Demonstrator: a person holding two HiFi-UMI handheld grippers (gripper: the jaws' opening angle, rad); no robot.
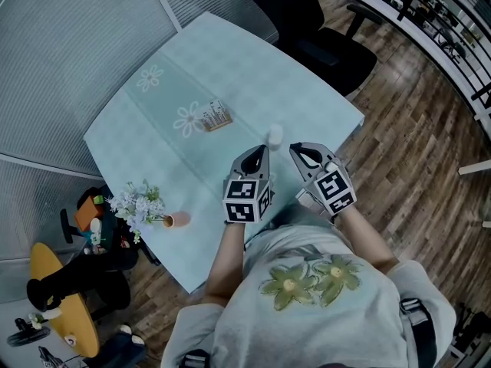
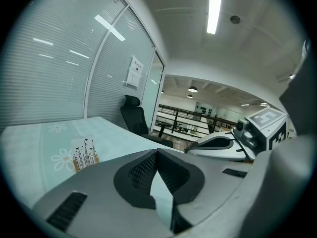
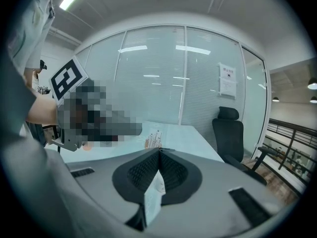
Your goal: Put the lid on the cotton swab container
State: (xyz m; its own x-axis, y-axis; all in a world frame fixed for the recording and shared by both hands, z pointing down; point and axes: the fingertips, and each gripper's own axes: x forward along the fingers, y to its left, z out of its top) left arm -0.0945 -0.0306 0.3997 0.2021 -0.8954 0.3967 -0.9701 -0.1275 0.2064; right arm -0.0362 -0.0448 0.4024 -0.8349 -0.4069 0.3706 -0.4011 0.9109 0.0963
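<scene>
The cotton swab container [image 1: 217,116], a small box with a printed label, lies on the pale green tablecloth; it also shows in the left gripper view [image 2: 85,154] and the right gripper view [image 3: 154,139]. A small white round lid [image 1: 274,135] sits on the cloth just beyond both grippers. My left gripper [image 1: 259,151] [image 2: 157,150] is shut and holds nothing, near the table's front edge. Beside it, to the right, my right gripper [image 1: 294,150] [image 3: 159,150] is also shut and holds nothing. Both point toward the lid and hover short of it.
A vase of pale flowers [image 1: 138,203] and a pink cup [image 1: 178,219] stand at the table's near left corner. A black office chair [image 1: 322,37] stands beyond the far edge. A glass partition [image 2: 74,58] runs along the left side.
</scene>
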